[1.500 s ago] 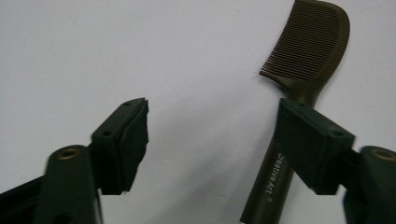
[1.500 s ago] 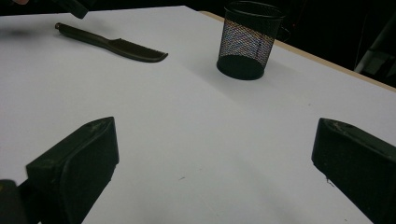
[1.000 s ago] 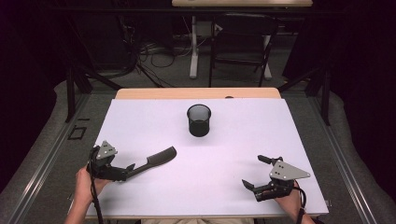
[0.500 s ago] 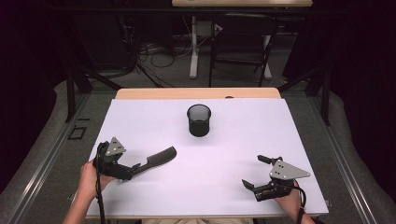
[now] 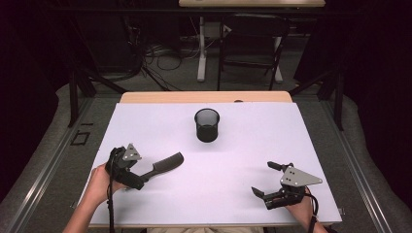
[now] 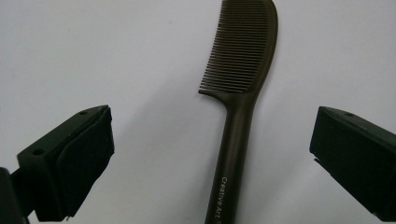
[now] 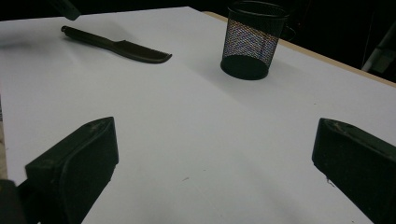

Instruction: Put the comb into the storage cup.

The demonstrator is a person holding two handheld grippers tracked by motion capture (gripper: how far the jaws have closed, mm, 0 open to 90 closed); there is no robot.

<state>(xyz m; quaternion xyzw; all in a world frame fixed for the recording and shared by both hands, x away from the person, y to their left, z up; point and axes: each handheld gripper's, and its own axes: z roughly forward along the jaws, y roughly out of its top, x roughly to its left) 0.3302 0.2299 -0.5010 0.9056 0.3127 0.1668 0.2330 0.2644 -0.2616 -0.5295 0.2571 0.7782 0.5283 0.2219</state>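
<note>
Two jaws of the left gripper [image 6: 210, 154] stood wide apart, the comb [image 6: 240, 88] lying flat between them, its handle untouched by either pad. The right gripper [image 5: 266, 180] gaped just as wide, holding nothing, low over the white table [image 5: 272, 131]. Beyond the comb's toothed end, well apart, stood a mesh cup [image 5: 207, 124], upright, nothing blocking the way.

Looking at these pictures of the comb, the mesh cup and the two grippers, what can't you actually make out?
- Comb: in the left gripper view the bottom edge cuts off the handle's end and its white lettering after "Creative Art".
- Comb in the high view: the left gripper covers the handle's end.
- Mesh cup: from above its inside is too dark to tell whether anything lies in it.
- Mesh cup in the right gripper view: the top edge crops its rim.
</note>
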